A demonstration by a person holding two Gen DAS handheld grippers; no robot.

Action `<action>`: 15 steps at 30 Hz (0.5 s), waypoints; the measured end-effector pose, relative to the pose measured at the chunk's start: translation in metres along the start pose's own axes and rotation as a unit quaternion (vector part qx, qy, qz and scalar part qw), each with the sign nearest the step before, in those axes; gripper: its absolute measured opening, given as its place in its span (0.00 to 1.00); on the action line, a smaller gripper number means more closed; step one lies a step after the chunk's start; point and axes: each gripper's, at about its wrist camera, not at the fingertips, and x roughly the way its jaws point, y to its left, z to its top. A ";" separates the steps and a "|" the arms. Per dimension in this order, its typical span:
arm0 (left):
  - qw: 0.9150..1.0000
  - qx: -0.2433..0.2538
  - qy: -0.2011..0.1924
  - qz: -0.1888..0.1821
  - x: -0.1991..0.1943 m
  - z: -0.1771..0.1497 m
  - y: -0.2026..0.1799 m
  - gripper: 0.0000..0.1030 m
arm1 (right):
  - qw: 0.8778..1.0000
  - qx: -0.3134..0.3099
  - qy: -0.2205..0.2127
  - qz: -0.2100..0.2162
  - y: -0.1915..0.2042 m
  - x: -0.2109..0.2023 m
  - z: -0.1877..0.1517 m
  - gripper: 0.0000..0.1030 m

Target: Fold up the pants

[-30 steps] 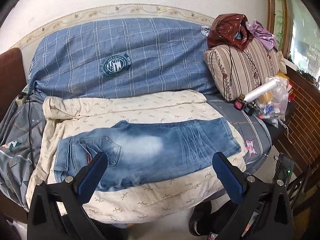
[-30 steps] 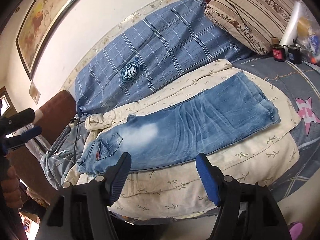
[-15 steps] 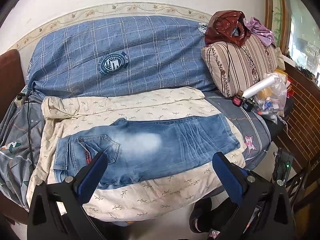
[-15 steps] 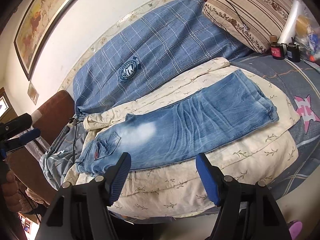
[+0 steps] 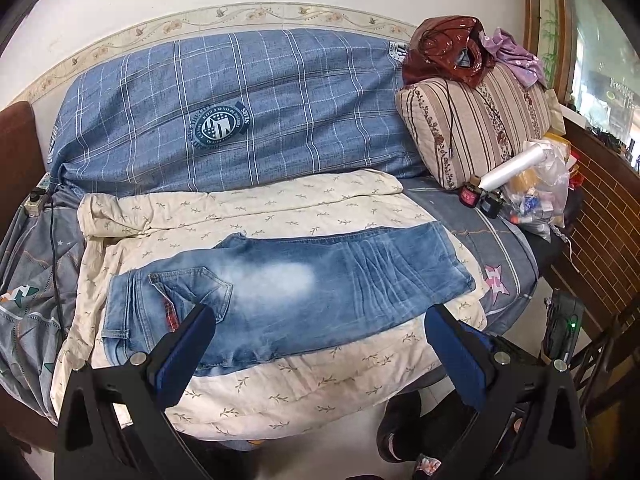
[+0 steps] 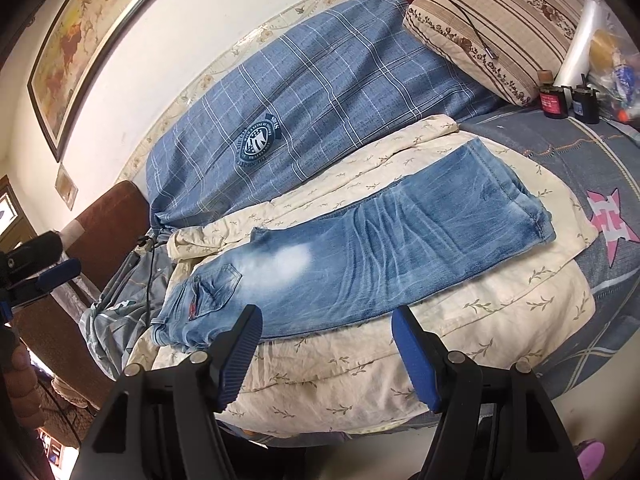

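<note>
Faded blue jeans (image 5: 288,288) lie flat on a cream leaf-print blanket (image 5: 280,384) on the sofa, folded lengthwise, waist at the left and leg hems at the right. They also show in the right wrist view (image 6: 360,256). My left gripper (image 5: 320,324) is open and empty, held above and in front of the jeans. My right gripper (image 6: 326,326) is open and empty, in front of the blanket's near edge. The left gripper's fingers (image 6: 56,274) show at the far left of the right wrist view.
A blue plaid cushion (image 5: 240,108) lines the sofa back. A striped pillow (image 5: 472,120) with a red bag (image 5: 444,48) sits at the right, beside small bottles (image 5: 468,196) and a plastic bag of items (image 5: 540,192). A power strip (image 5: 36,200) lies left.
Both grippers have drawn back a little from the sofa, so the jeans look slightly farther away. The jeans have not moved.
</note>
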 end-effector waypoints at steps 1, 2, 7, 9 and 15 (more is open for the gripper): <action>1.000 0.000 0.001 0.000 0.001 0.000 0.000 1.00 | 1.000 0.000 0.000 0.000 0.000 0.000 0.000 0.68; 1.000 -0.001 0.002 0.000 0.002 0.000 0.000 1.00 | 1.000 -0.001 0.001 0.000 0.000 0.000 0.000 0.68; 1.000 -0.003 0.006 -0.001 0.006 -0.002 0.003 1.00 | 1.000 -0.003 0.004 0.000 0.000 0.002 0.000 0.68; 1.000 -0.006 0.008 -0.001 0.009 -0.003 0.004 1.00 | 1.000 -0.004 0.005 -0.001 0.001 0.002 0.000 0.68; 1.000 -0.021 0.016 -0.004 0.022 -0.007 0.013 1.00 | 1.000 -0.011 0.014 -0.018 0.000 0.007 0.001 0.68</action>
